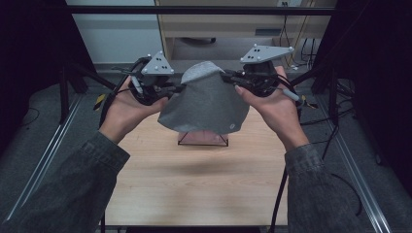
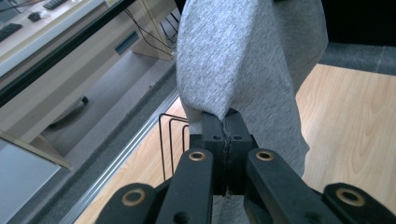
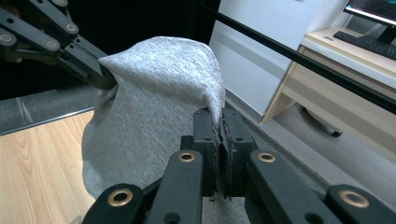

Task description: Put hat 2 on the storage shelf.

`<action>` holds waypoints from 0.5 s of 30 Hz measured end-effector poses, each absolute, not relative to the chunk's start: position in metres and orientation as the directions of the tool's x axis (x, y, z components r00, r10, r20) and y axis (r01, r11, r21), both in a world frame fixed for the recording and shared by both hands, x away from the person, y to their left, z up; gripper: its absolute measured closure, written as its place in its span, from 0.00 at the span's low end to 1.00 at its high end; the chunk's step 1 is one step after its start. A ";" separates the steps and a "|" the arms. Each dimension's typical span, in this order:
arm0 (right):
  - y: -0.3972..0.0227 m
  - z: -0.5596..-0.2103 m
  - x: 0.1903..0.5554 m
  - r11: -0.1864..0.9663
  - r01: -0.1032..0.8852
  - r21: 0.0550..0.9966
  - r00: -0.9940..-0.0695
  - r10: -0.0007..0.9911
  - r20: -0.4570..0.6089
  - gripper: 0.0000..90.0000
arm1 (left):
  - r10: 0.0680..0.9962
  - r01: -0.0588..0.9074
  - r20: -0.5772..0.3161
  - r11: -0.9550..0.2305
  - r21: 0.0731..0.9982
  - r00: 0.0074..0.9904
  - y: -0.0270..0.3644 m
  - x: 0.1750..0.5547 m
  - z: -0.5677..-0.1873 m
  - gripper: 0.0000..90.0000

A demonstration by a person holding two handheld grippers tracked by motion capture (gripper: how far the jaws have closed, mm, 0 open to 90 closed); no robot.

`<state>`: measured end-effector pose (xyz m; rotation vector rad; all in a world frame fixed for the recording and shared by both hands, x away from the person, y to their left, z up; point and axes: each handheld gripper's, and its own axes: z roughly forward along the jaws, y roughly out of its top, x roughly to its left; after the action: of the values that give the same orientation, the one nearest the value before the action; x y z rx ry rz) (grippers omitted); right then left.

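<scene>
A grey cloth [image 1: 206, 102] hangs in the air over the far part of the wooden table [image 1: 194, 179], held from both sides. My left gripper [image 1: 171, 89] is shut on the cloth's left edge, and my right gripper [image 1: 228, 77] is shut on its right edge. In the left gripper view the jaws pinch the fabric [image 2: 243, 60] at the left gripper's tips [image 2: 226, 116]. In the right gripper view the right gripper's tips [image 3: 219, 119] clamp the cloth [image 3: 154, 102], and the other gripper [image 3: 100, 77] grips its far corner. The cloth bulges upward between them.
A black wire rack [image 1: 203, 139] stands on the table under the hanging cloth; its wires [image 2: 170, 140] appear beside the fabric. A metal rail [image 1: 48, 150] runs along the table's left side. Cables [image 1: 340, 121] lie on the floor to the right. A desk [image 3: 345, 79] stands beyond.
</scene>
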<state>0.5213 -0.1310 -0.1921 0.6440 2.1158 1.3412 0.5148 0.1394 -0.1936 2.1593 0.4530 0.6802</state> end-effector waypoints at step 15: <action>-0.136 -0.196 0.526 0.379 0.110 0.919 -0.718 0.669 -0.190 0.96 | 0.530 0.091 0.320 -0.611 0.787 0.785 0.130 0.517 -0.197 1.00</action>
<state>0.5261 -0.1360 -0.1961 0.6683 2.0954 1.3357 0.5172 0.1297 -0.1970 2.1605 0.4585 0.6892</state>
